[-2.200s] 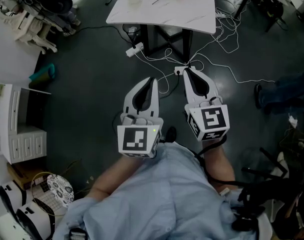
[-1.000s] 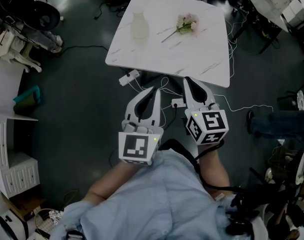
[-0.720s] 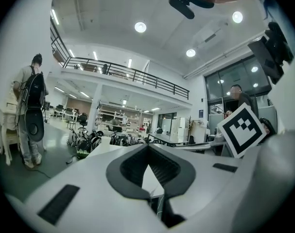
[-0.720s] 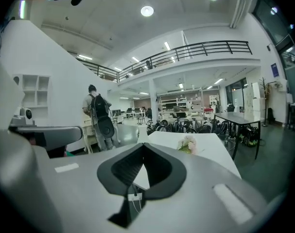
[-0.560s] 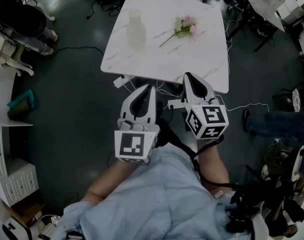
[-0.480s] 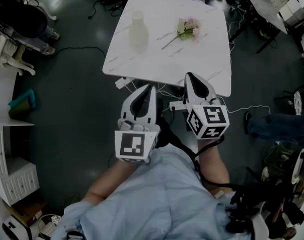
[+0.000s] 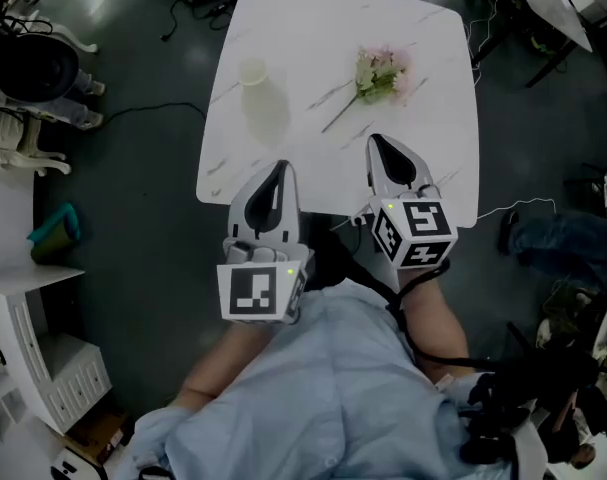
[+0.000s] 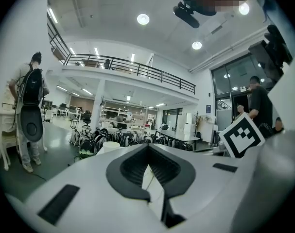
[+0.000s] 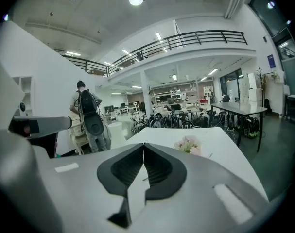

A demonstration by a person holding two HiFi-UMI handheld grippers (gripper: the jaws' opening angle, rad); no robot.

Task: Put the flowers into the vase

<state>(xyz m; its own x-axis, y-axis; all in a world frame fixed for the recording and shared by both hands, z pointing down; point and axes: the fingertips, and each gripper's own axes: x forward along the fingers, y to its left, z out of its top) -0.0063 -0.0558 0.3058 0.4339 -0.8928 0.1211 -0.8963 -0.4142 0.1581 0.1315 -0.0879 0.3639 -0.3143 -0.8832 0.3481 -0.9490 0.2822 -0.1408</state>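
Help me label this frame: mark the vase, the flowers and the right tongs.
vase [image 7: 264, 116], head view, on its white body.
flowers [image 7: 379, 69], head view, on the pink blossoms.
right tongs [image 7: 380, 142], head view, at their closed tips.

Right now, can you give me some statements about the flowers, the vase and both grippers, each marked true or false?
The flowers lie on the table, outside the vase. True.
The vase lies on its side. False: it stands upright.
The right gripper holds the flowers. False: its jaws are shut on nothing.
In the head view, the vase stands left of the flowers. True.
The left gripper has its jaws wide apart. False: they are together, empty.
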